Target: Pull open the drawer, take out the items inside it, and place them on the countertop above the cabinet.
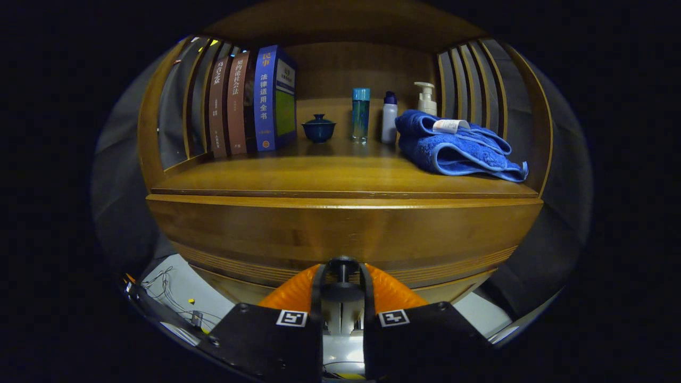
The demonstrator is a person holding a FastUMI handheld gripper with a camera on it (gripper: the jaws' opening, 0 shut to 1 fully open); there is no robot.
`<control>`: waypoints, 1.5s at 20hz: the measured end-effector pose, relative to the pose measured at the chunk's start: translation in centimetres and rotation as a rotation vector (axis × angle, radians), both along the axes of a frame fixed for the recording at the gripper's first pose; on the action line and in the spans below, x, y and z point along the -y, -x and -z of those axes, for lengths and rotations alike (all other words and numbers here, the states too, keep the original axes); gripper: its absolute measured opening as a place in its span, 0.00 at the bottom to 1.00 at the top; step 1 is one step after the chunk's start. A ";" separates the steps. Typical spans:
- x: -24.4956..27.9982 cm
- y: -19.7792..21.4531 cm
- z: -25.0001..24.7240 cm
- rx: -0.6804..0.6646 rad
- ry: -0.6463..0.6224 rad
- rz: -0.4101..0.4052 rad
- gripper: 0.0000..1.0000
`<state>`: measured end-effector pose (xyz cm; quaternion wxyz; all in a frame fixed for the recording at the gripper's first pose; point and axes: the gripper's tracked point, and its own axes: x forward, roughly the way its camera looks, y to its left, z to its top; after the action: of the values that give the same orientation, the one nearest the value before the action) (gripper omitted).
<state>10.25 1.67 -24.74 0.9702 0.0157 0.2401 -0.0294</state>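
Closed in narrowly around the small dark round drawer knob (342, 264), the two-finger gripper (342, 284), one finger to each side of the knob's stem; looks clamped, though actual contact of both fingers hard to confirm from this low, shadowed angle. Held level and square to the cabinet, pointing straight at the front, wrist neither rolled nor tipped: a pose suited to a straight pull outward along the drawer's run. Centred on the knob, likely so the drawer comes out without twisting.

Just beyond the fingers, the curved brown wooden drawer front (340, 234), flush with the cabinet and not yet open; contents hidden behind it. Opening step in hand, everything else of the task yet to do.

Above that, the polished brown wooden countertop (319, 178), bare along its near edge, probably the handiest landing place for whatever comes out.

Further back on the countertop, things set toward the rear wall: on the right a folded blue towel with a white label (452, 146); behind it a white pump bottle (425, 98), a white bottle with a blue cap (389, 117) and a clear blue-tinted bottle (360, 114); in the middle a small dark blue lidded cup (318, 127); on the left a row of upright books, brown and blue (250, 103), leaning against the slatted side.
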 end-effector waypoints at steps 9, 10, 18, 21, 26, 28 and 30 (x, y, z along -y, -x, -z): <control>-0.2 4.8 0.0 -0.084 -0.006 -0.019 0.34; -0.3 5.8 0.0 -0.099 -0.007 -0.024 0.34; -0.6 13.6 -0.3 -0.182 -0.046 -0.040 0.34; -0.8 15.5 -0.3 -0.202 -0.054 -0.041 0.34; -0.8 18.3 0.1 -0.231 -0.085 -0.044 0.34; -0.9 19.3 0.8 -0.256 -0.092 -0.042 0.34; -1.0 19.2 0.8 -0.241 -0.097 -0.043 0.34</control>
<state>-8.96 2.63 -25.55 0.9327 0.0539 0.3565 0.0015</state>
